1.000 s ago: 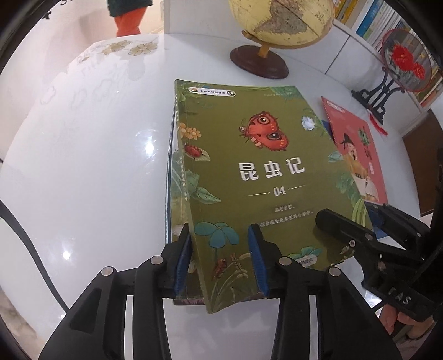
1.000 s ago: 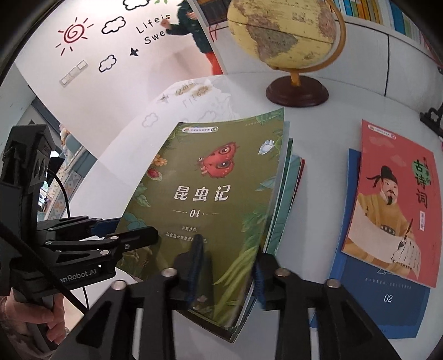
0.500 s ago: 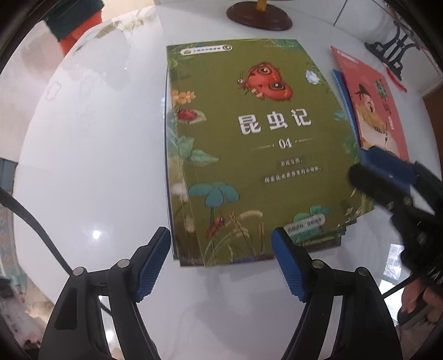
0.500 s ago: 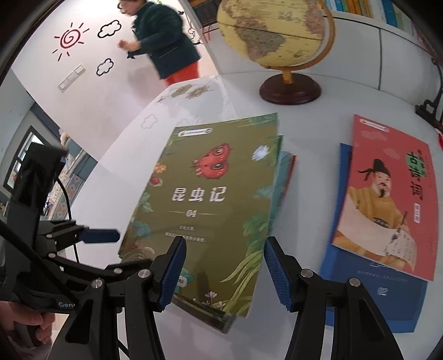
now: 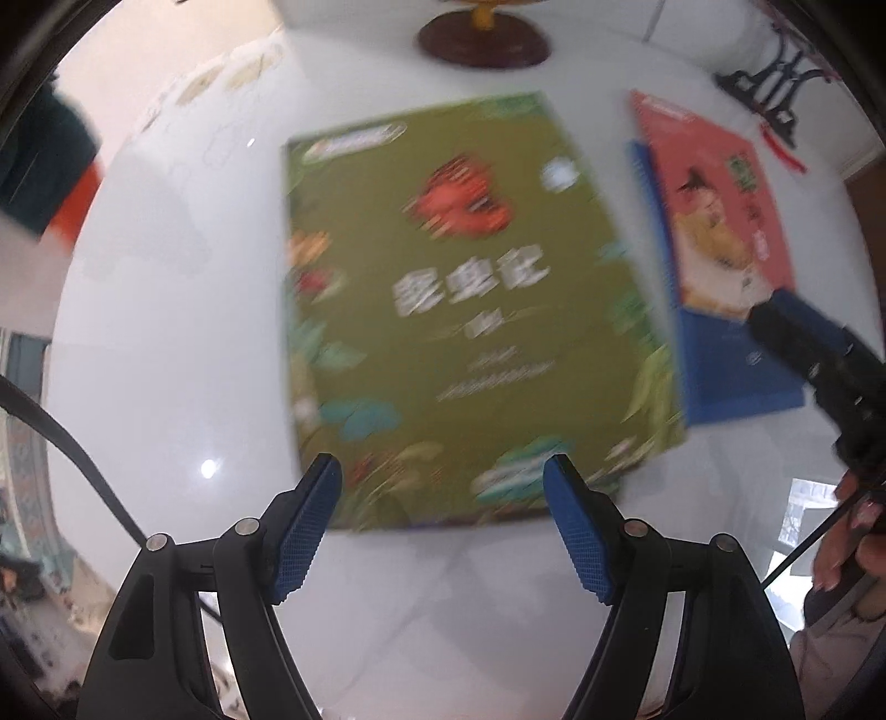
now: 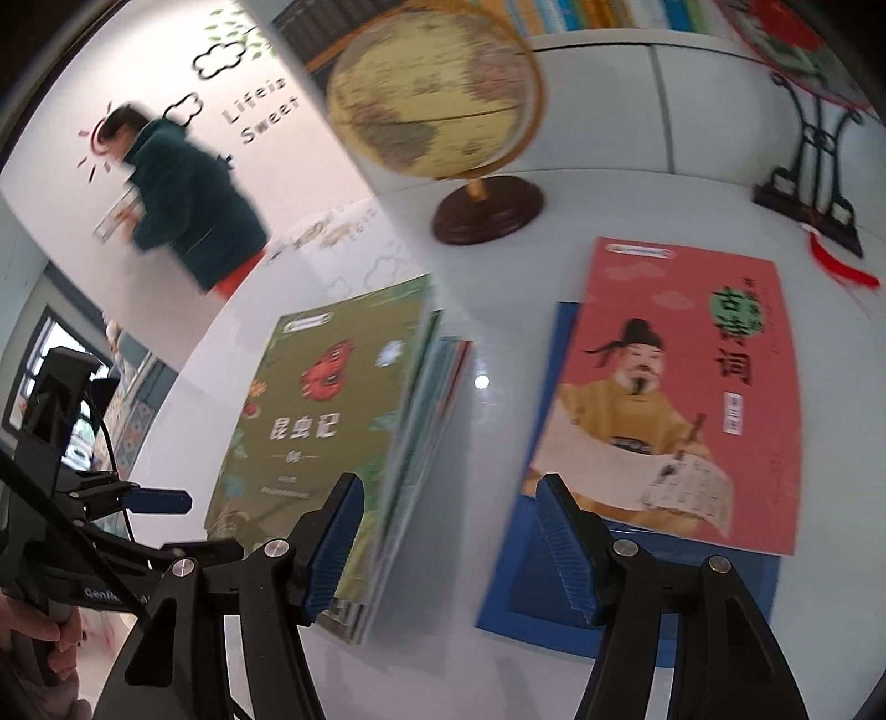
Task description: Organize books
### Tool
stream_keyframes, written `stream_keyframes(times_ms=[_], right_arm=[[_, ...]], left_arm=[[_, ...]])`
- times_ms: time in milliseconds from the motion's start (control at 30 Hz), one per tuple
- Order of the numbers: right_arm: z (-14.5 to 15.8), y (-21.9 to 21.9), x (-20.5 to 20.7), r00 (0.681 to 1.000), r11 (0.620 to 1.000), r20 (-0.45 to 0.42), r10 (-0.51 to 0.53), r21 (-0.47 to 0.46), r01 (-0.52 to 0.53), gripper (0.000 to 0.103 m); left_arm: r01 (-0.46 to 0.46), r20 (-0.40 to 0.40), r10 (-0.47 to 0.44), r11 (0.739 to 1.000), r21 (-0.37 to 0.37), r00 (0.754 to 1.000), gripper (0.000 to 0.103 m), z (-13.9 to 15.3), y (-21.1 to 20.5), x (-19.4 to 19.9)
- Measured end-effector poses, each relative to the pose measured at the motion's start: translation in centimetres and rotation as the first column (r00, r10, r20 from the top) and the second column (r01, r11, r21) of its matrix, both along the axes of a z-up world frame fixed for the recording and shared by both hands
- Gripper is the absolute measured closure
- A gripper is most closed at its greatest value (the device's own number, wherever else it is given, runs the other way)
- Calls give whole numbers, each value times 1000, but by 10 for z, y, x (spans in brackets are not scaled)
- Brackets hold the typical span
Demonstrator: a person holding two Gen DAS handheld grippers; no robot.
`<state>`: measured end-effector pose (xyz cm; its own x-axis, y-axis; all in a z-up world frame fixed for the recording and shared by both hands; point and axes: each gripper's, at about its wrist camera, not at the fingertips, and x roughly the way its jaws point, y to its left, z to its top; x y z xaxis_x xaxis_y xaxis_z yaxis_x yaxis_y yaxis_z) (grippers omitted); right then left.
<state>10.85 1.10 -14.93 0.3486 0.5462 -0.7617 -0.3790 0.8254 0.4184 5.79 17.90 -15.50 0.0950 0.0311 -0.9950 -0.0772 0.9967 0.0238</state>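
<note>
In the left wrist view the green book point(image 5: 465, 310) is smeared by motion, so its title and small print cannot be read, and the globe point(image 5: 484, 39) is cut off above its base by the top edge. In the right wrist view the books under the green cover point(image 6: 443, 399) show only as thin edges, and the blue book point(image 6: 531, 565) lies mostly hidden beneath the red book point(image 6: 681, 399). The person at the wall point(image 6: 188, 205) is blurred, and the right claw point(image 5: 814, 354) is cut off by the left view's edge.

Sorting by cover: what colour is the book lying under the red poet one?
Blue book, clearest in the right wrist view.
</note>
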Motion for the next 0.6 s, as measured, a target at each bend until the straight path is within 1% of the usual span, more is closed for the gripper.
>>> stream_keyframes(times_ms=[200, 300, 333, 367, 467, 500, 567, 600], right_arm=[[-3, -38, 9, 998, 998, -1, -59, -16, 59, 40], [-6, -58, 16, 995, 995, -9, -95, -26, 95, 40], [-7, -63, 18, 994, 994, -10, -105, -28, 105, 40], [-8, -72, 20, 993, 992, -10, -119, -32, 119, 40], [-12, -91, 26, 989, 989, -13, -145, -46, 144, 40], [-14, -97, 28, 988, 987, -15, -152, -53, 151, 40], [-20, -109, 32, 986, 984, -22, -165, -65, 164, 40], [-22, -115, 34, 985, 983, -25, -172, -69, 170, 40]], left_arm=[[67, 87, -61, 995, -73, 994, 29, 10, -49, 26], [78, 130, -60, 988, -131, 990, 29, 10, -68, 34], [73, 142, -52, 986, -150, 989, 29, 10, -80, 40], [62, 151, -34, 981, -185, 988, 29, 10, -84, 45], [23, 139, 16, 961, -277, 990, 29, -8, -93, 64], [13, 134, 28, 955, -296, 991, 29, -14, -96, 67], [-6, 124, 48, 948, -318, 991, 29, -23, -101, 73], [-12, 121, 52, 949, -315, 991, 29, -27, -105, 76]])
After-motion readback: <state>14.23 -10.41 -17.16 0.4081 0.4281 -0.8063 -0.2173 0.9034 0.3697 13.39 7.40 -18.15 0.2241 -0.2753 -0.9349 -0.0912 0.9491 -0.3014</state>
